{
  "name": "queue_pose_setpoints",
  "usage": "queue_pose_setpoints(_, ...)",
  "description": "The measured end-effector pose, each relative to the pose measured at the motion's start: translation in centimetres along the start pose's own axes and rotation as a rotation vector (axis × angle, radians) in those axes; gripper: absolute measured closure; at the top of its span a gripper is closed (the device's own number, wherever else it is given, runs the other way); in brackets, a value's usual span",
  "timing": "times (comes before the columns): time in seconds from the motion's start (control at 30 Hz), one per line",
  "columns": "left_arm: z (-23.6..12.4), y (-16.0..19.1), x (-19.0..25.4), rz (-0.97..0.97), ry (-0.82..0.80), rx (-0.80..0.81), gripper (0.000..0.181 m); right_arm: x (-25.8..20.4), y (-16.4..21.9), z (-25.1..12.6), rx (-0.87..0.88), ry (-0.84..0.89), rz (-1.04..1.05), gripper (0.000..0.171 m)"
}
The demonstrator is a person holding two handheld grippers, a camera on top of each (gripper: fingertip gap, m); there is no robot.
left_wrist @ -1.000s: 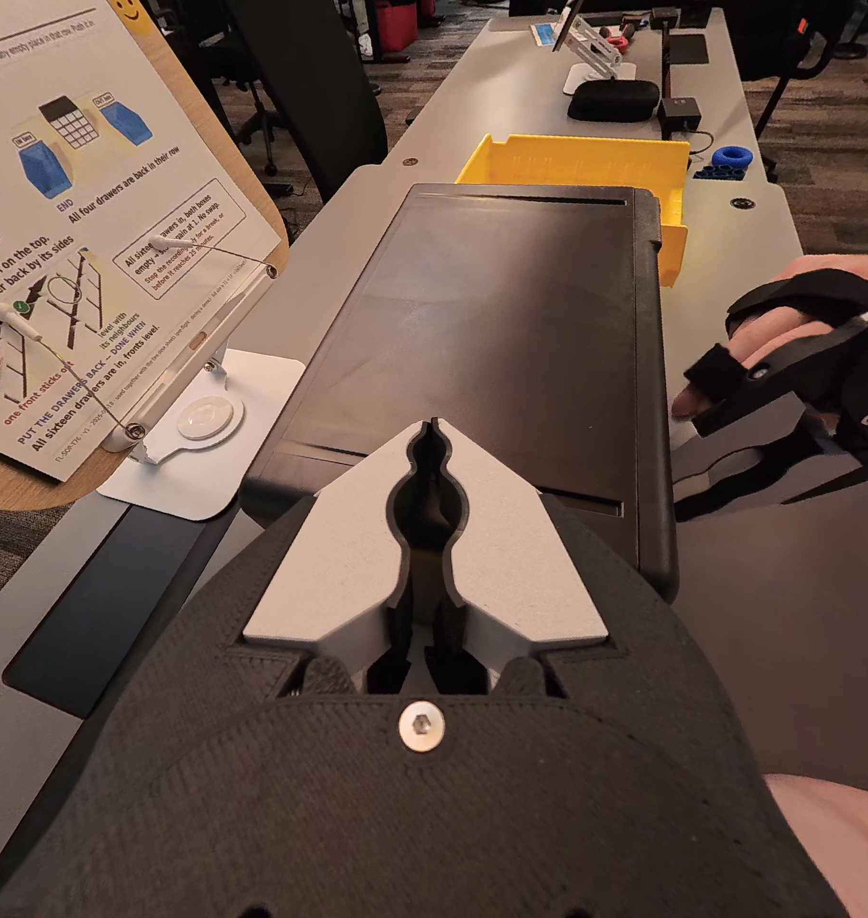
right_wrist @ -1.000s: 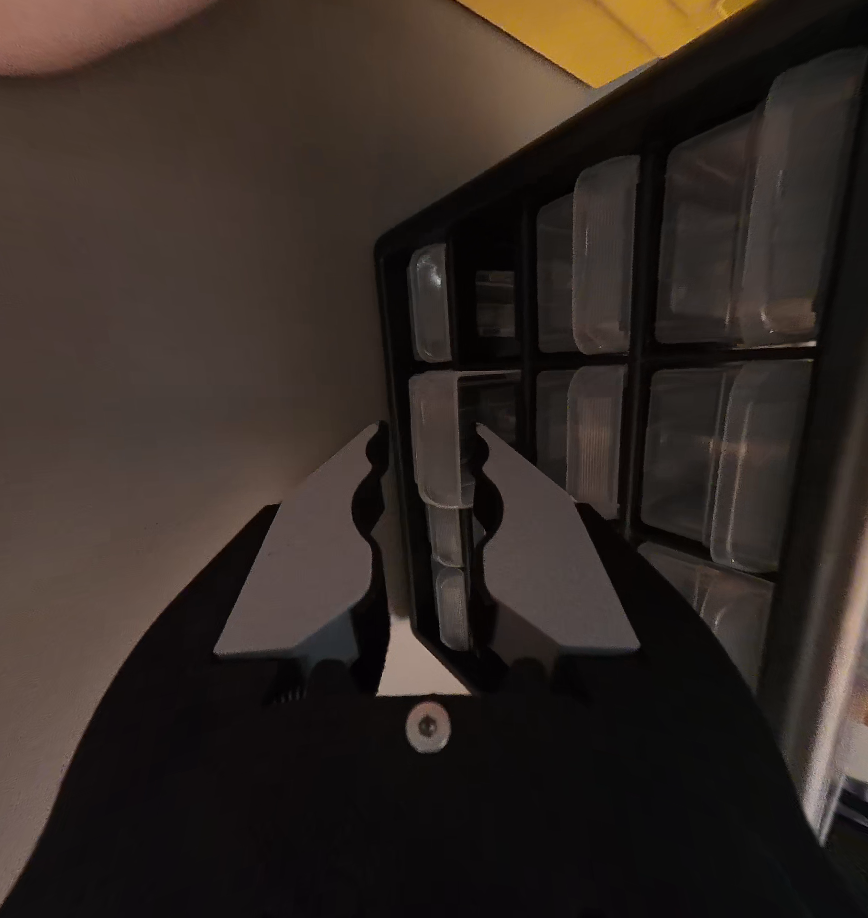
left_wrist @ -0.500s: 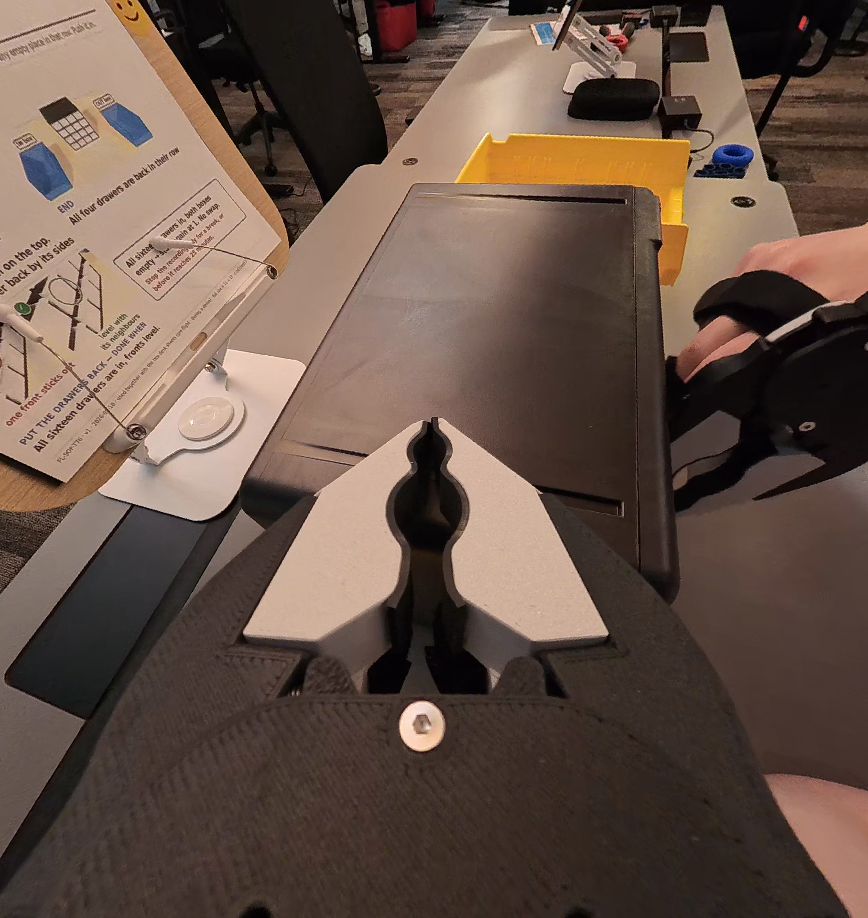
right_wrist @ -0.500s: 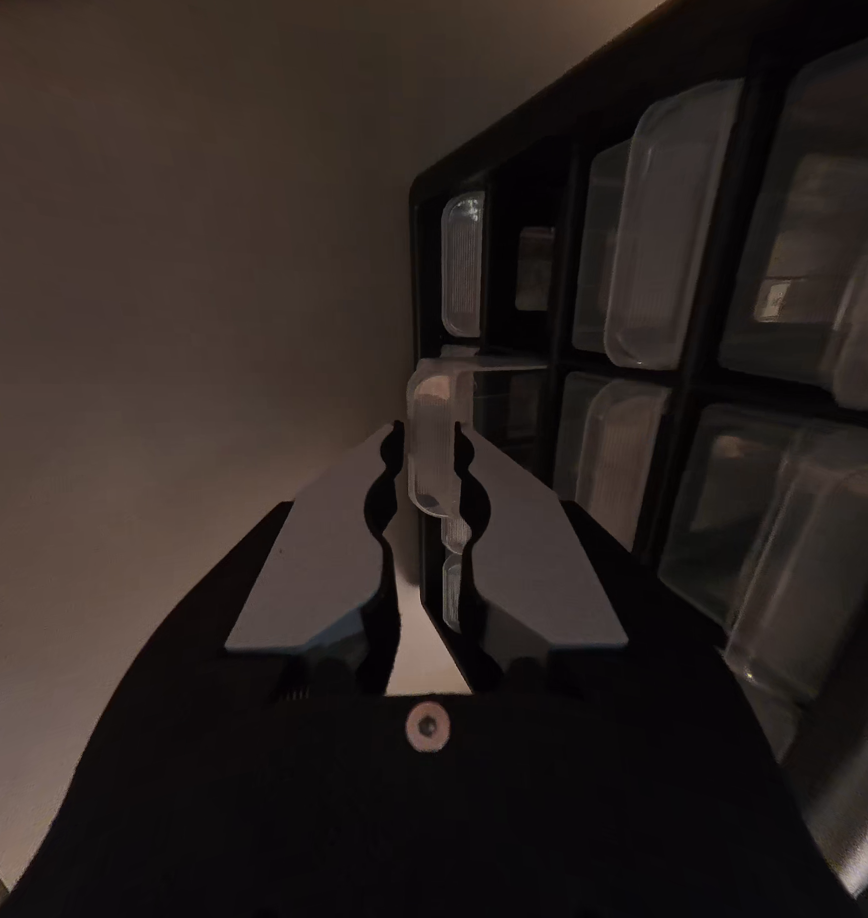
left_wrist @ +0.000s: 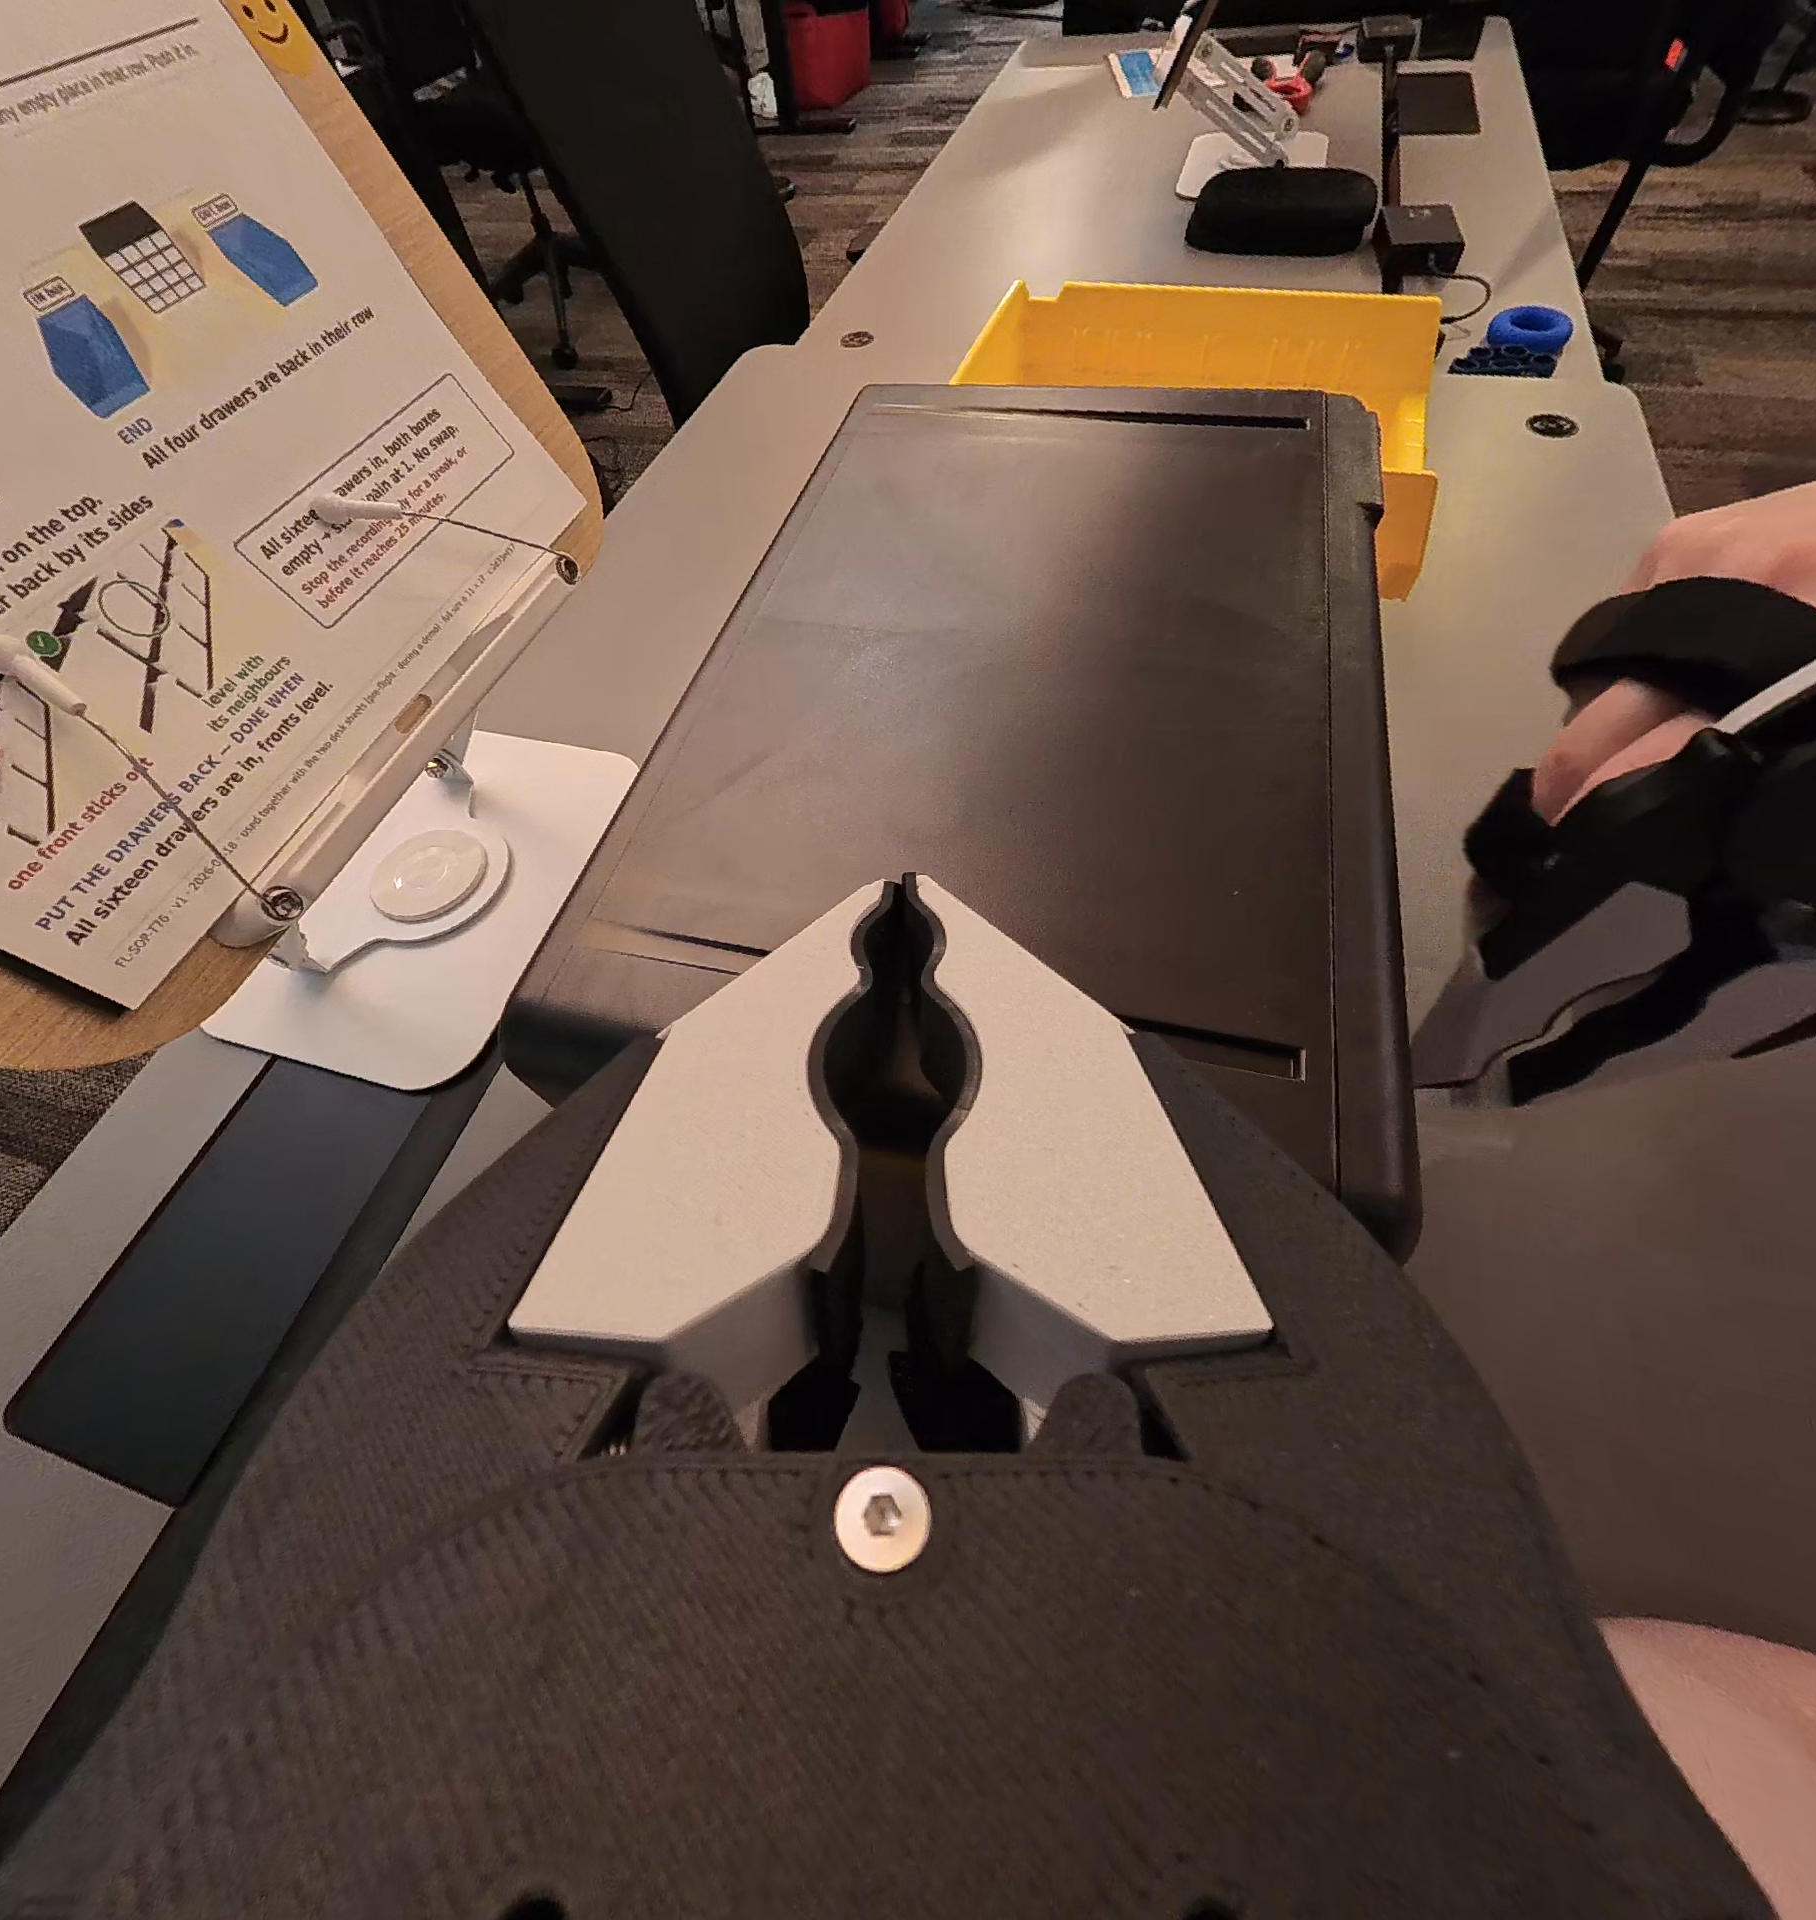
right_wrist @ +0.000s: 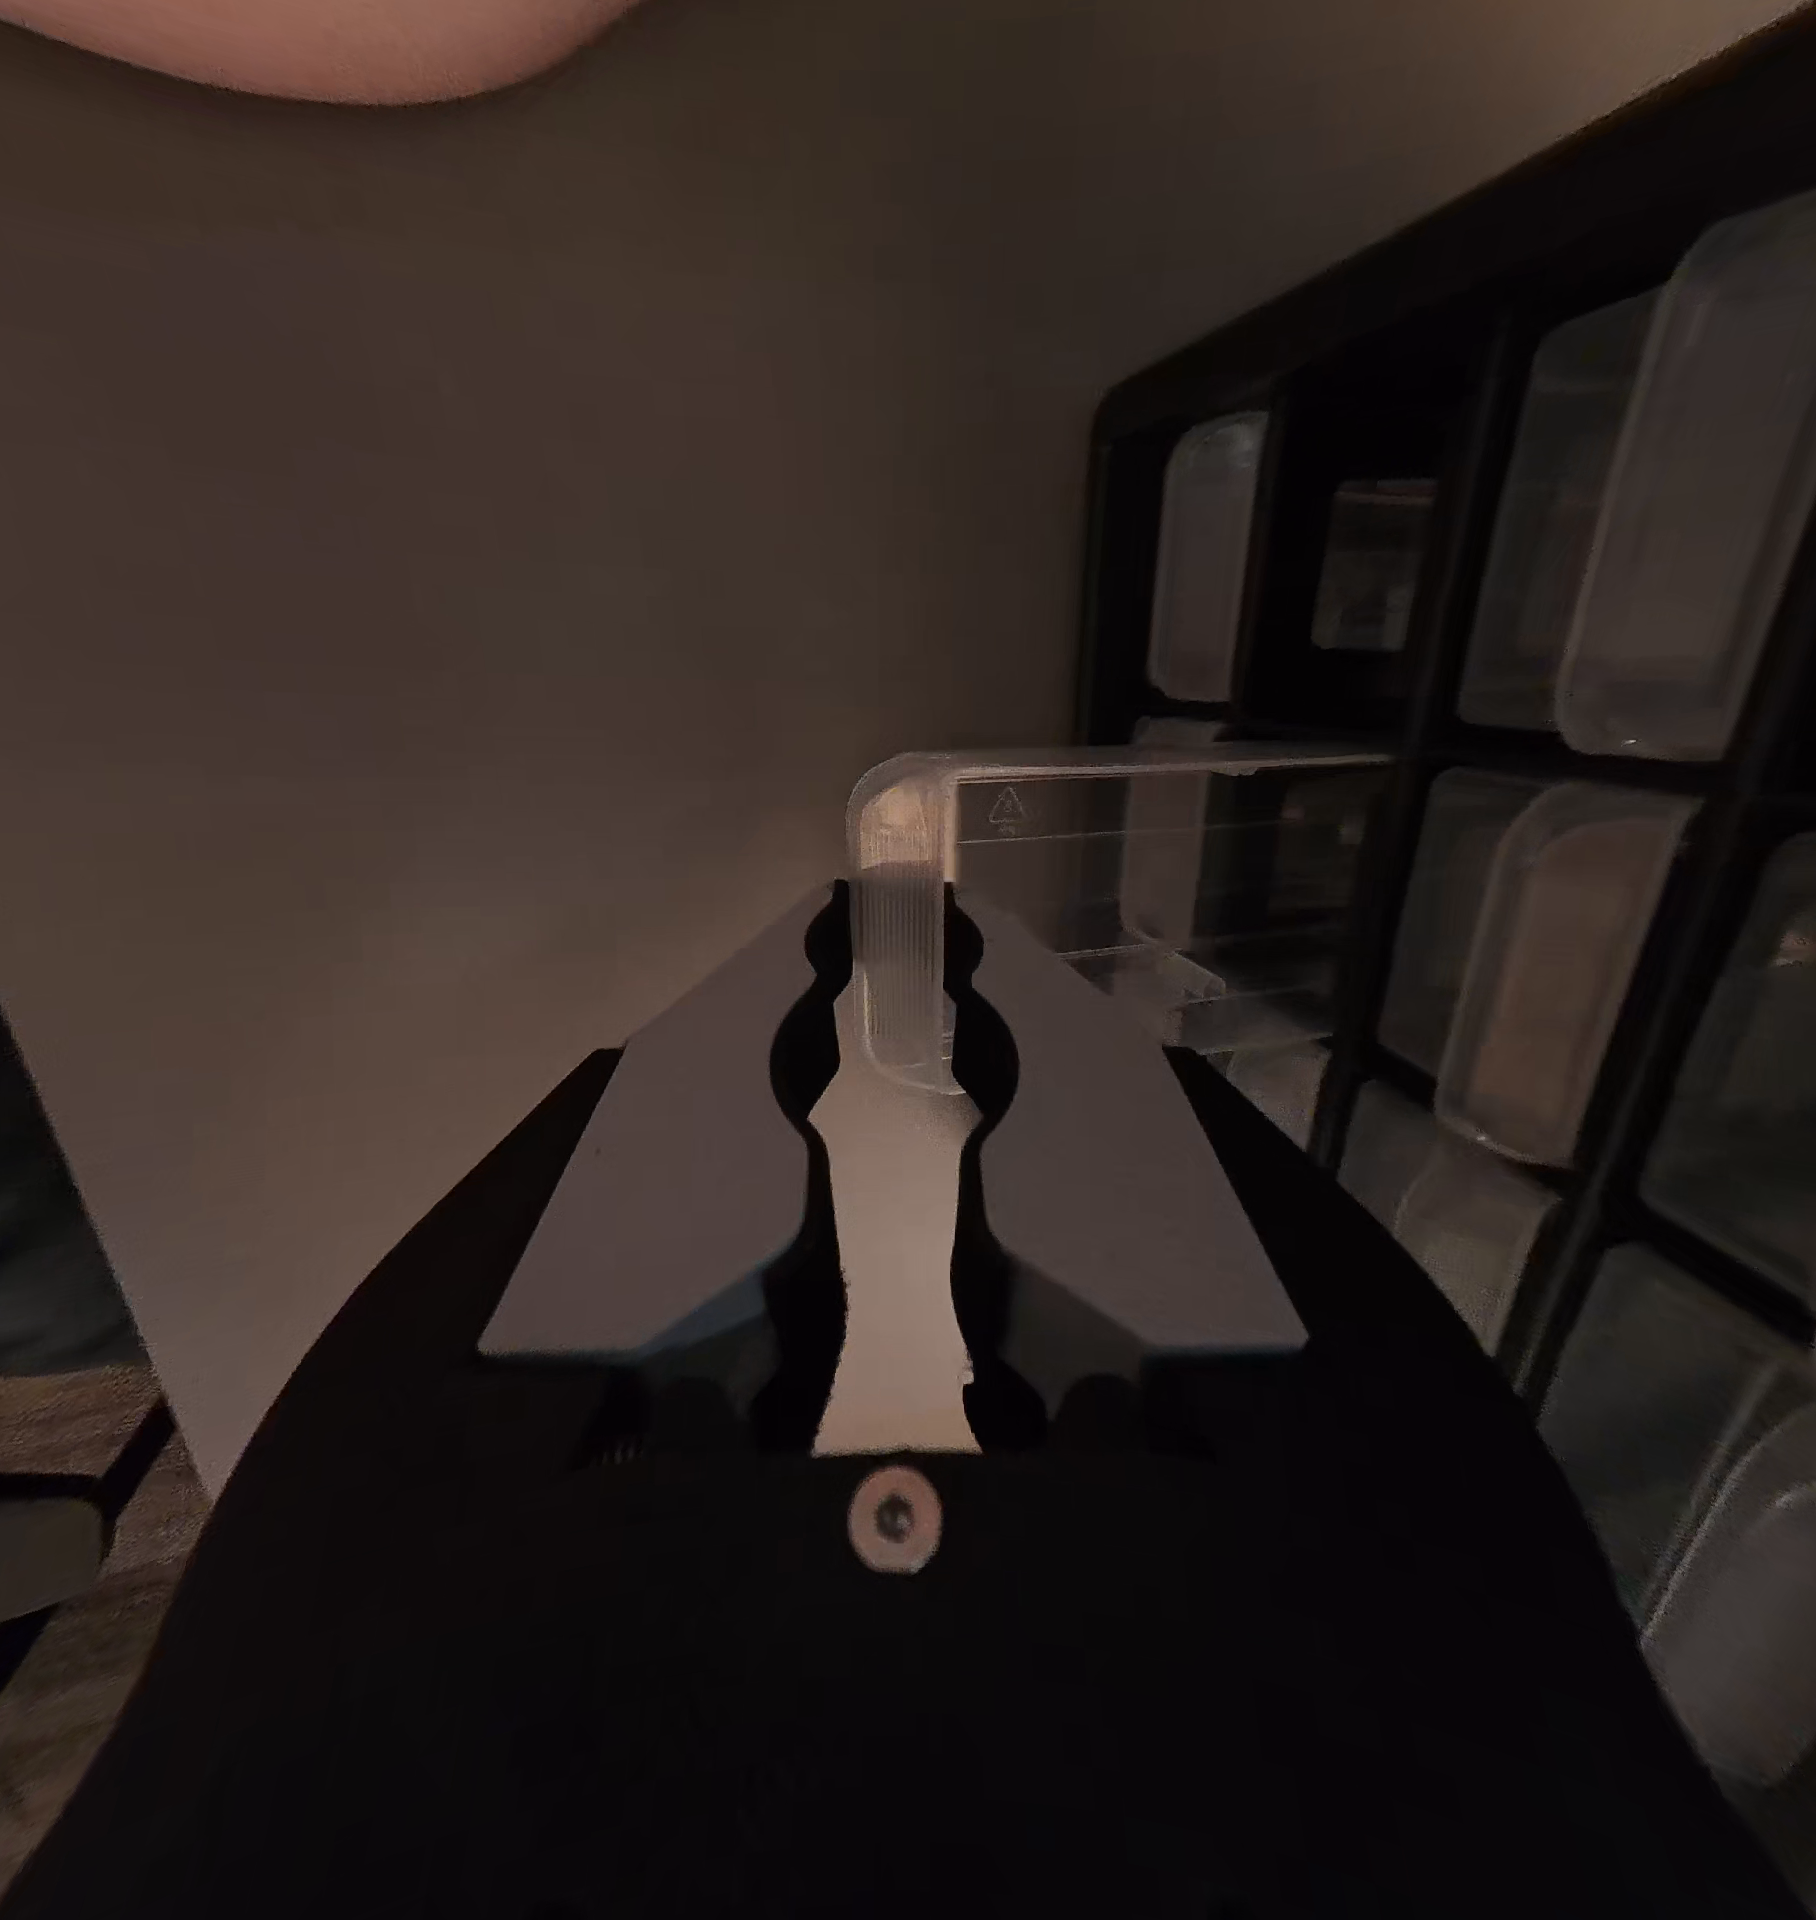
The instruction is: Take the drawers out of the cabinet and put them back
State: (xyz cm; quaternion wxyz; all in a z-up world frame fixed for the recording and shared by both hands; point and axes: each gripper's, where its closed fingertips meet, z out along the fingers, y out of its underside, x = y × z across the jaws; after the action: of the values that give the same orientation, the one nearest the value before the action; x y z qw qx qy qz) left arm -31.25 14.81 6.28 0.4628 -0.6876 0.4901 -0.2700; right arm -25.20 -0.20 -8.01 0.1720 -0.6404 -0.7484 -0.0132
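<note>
The black cabinet [left_wrist: 1039, 675] stands on the grey table, seen from above in the left wrist view. My left gripper [left_wrist: 906, 885] is shut and empty over the near end of the cabinet top. In the right wrist view the cabinet front [right_wrist: 1423, 748] shows a grid of clear drawers. My right gripper [right_wrist: 896, 904] is shut on the front lip of one clear drawer [right_wrist: 1143, 862] in the end column. That drawer sticks well out of its slot, its rear still inside. The right gripper also shows in the left wrist view [left_wrist: 1610, 935], beside the cabinet front.
A yellow bin [left_wrist: 1195, 332] sits behind the cabinet. An instruction sheet on a wooden board [left_wrist: 208, 468] stands on a white base [left_wrist: 416, 935] to the left. A black case [left_wrist: 1278, 208] and a blue ring [left_wrist: 1527, 327] lie farther back. Grey table [left_wrist: 1610, 1351] lies in front of the cabinet. There is about 20 cm between the tips of the two grippers.
My right gripper closed on the drawer's front lip and drew the drawer out of the cabinet. My left gripper has stayed in place, shut.
</note>
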Motion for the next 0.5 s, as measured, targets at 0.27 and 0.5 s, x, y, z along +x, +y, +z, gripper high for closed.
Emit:
queue_pose_setpoints(0.27, 0.0, 0.0, 0.0, -0.001, -0.002, -0.001, 0.181, -4.2, -0.1, -1.3, 0.023, -0.087, 0.022, 0.157)
queue_pose_setpoints(0.5, 0.0, 0.0, 0.0, -0.001, -0.003, -0.001, 0.181, -7.2, -0.3, -2.8, 0.048, -0.191, 0.077, 0.158)
